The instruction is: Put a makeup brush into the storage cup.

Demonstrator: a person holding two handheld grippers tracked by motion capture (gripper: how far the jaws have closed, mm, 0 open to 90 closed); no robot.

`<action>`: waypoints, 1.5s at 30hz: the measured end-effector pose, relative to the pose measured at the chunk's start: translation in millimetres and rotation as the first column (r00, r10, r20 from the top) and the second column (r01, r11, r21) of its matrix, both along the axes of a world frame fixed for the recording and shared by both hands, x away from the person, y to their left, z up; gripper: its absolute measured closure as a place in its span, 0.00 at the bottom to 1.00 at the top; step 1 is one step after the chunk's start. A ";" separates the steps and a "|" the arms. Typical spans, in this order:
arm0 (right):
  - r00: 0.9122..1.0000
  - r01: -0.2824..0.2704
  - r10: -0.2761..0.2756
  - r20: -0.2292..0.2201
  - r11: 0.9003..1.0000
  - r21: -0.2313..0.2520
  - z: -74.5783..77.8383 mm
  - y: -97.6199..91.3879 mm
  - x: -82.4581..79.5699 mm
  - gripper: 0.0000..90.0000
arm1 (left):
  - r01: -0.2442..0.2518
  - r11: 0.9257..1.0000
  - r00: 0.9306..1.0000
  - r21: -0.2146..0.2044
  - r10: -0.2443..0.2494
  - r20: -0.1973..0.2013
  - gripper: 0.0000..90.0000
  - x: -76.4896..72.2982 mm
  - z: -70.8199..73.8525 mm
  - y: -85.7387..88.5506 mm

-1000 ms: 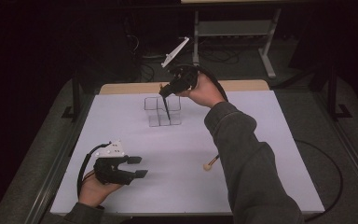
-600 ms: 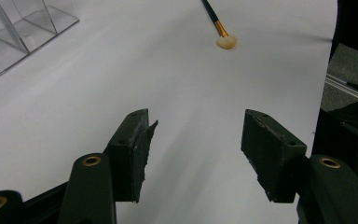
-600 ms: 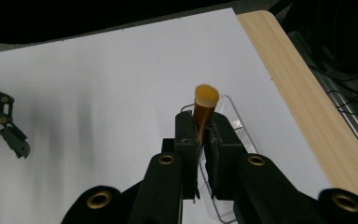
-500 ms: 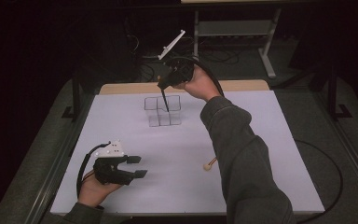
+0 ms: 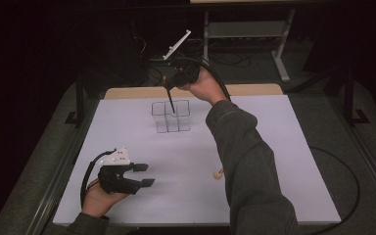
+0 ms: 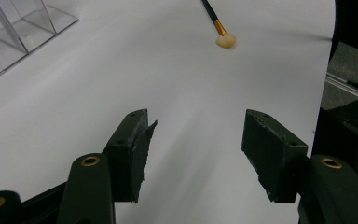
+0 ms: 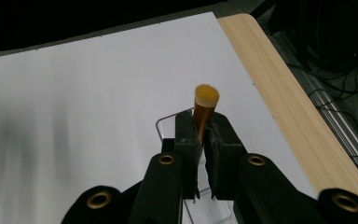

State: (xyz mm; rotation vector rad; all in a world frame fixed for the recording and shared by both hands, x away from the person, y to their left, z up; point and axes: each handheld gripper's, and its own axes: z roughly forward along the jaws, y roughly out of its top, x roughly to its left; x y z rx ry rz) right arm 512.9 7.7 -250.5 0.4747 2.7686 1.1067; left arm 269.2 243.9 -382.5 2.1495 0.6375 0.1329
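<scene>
A clear plastic organizer (image 5: 171,117) with several open compartments stands at the back middle of the white table. My right gripper (image 5: 170,86) hovers above it, shut on a thin dark-handled brush (image 5: 170,102) whose handle slants down into a rear compartment. In the right gripper view the brush's gold ferrule and tan bristles (image 7: 206,100) stick up between the closed jaws (image 7: 204,133), over the organizer's rim (image 7: 168,122). My left gripper (image 5: 144,175) rests open at the front left with nothing between its jaws (image 6: 196,135). A second brush (image 5: 218,173) lies flat on the table; its tan head (image 6: 225,40) shows ahead of the left gripper.
The white table top (image 5: 274,147) has a wooden strip (image 5: 254,89) along its far edge. Metal rails run down both sides. Cables (image 5: 342,171) and a metal stand (image 5: 247,29) sit on the dark floor beyond. The organizer (image 6: 18,32) is far from the left gripper.
The right hand has shifted a little left and toward the far edge with the brush, whose handle now points into a rear compartment. The left gripper has stayed put.
</scene>
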 end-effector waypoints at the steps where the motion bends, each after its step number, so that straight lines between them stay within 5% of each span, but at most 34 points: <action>1: 1.000 0.002 -0.002 -0.005 1.000 -0.001 -1.1 -0.2 1.2 0.92 | 0.001 1.000 1.000 0.001 -0.001 0.001 0.45 0.1 -0.1 0.0; 45: 0.999 0.035 -0.036 -0.040 0.999 -0.019 -41.0 -1.5 7.8 0.92 | -0.005 1.000 1.000 0.003 0.005 -0.008 0.44 -1.1 0.0 -1.4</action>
